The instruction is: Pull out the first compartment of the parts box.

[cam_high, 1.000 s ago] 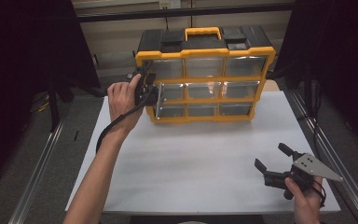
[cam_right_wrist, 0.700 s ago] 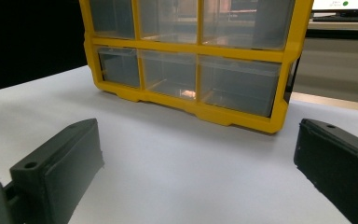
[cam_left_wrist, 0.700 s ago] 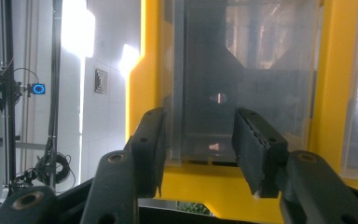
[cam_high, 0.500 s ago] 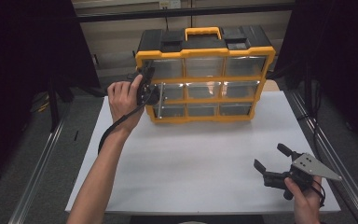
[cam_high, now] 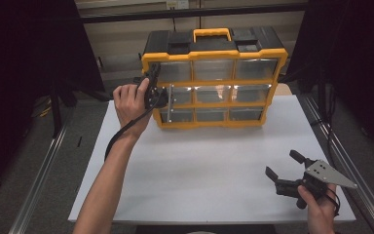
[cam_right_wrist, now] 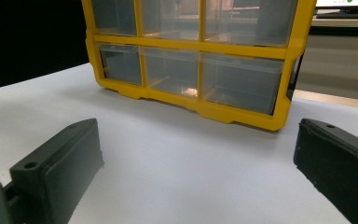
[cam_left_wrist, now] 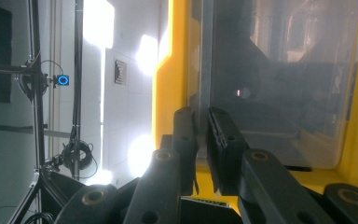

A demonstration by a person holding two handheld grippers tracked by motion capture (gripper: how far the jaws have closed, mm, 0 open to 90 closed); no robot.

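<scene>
A white matte surface (cam_high: 199, 170) carries one big thing at its far edge: a yellow-framed parts organizer (cam_high: 214, 78) with a black top, a yellow carry handle (cam_high: 213, 34) and three rows of three clear plastic drawers, boxy and hard-edged, the fronts glossy enough to throw reflections.

The left hand-held gripper (cam_high: 158, 92) is up against the cabinet's left side, at the leftmost drawer of the middle row (cam_high: 177, 94). That drawer stands slightly proud of the frame, its pale front edge jutting toward me. From the left gripper view the two black jaws are drawn narrow, almost together, with what looks like the thin clear lip of that drawer (cam_left_wrist: 205, 84) between them; I can't be sure the pads actually bite it.

My reading is that the step in hand is pulling this drawer out. The next move would call for a straight, level draw away from the frame, since a light plastic drawer is likely to bind if tugged at an angle, and the cabinet itself may slide on the smooth top.

The right hand-held gripper (cam_high: 286, 169) rests low near the front right corner, well apart from the cabinet, jaws spread wide and holding nothing, its grey three-cornered plate on top.
</scene>
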